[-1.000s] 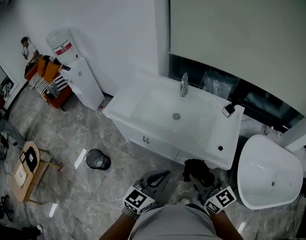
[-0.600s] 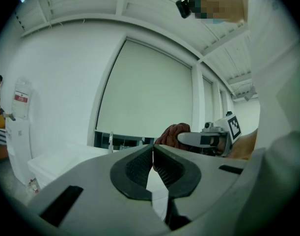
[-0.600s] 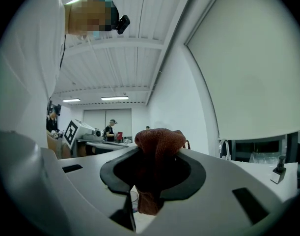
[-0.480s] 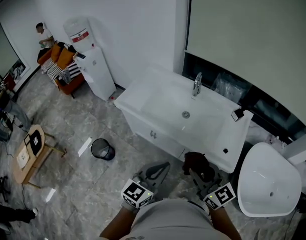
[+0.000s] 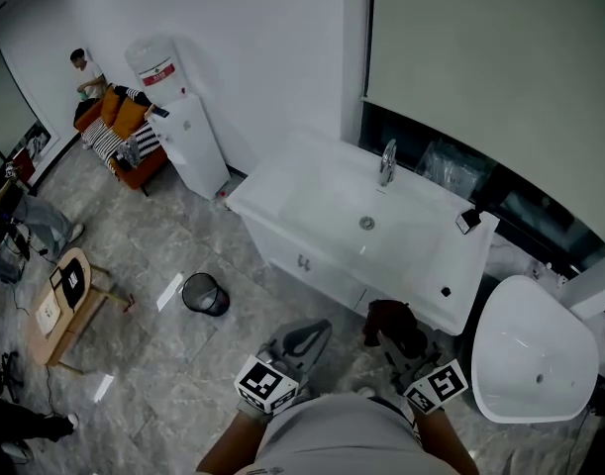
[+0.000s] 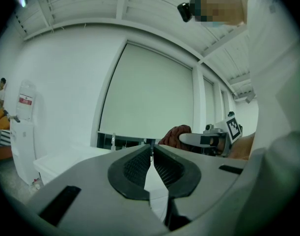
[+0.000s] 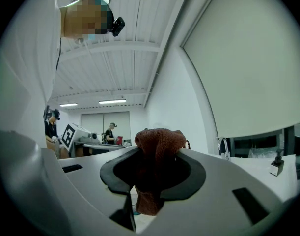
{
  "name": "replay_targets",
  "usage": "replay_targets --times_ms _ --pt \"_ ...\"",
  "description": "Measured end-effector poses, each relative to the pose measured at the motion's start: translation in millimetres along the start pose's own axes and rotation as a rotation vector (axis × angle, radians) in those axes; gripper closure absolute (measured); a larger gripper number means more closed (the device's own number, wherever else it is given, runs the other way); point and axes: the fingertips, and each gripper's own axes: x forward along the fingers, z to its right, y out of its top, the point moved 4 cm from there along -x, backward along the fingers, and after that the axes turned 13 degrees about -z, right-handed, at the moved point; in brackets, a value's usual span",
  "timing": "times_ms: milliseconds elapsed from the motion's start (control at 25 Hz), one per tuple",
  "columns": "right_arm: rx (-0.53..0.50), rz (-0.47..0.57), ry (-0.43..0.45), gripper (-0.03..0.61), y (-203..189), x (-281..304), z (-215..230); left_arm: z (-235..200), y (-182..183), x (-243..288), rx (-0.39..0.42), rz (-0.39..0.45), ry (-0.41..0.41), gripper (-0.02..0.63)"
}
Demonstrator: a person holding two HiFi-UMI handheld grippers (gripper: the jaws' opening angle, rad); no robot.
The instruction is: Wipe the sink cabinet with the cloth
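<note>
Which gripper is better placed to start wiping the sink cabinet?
Right. The right gripper holds the cloth and sits close to the sink cabinet; the left gripper is shut and empty.

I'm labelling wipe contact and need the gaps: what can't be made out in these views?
Head view: the cloth overlaps the sink cabinet front's right end; contact unclear.
Right gripper view: the right gripper body hides the cabinet front.
Left gripper view: the left gripper body hides most of it.
</note>
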Motion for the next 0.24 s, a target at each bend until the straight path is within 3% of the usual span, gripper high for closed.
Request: replay_targets --times_ms 240 --pt "0.002 -0.005 0.003 0.468 -5.8 -11.1 2.0 13.2 -6.0 1.6 -0.001 -0.007 0.001 0.603"
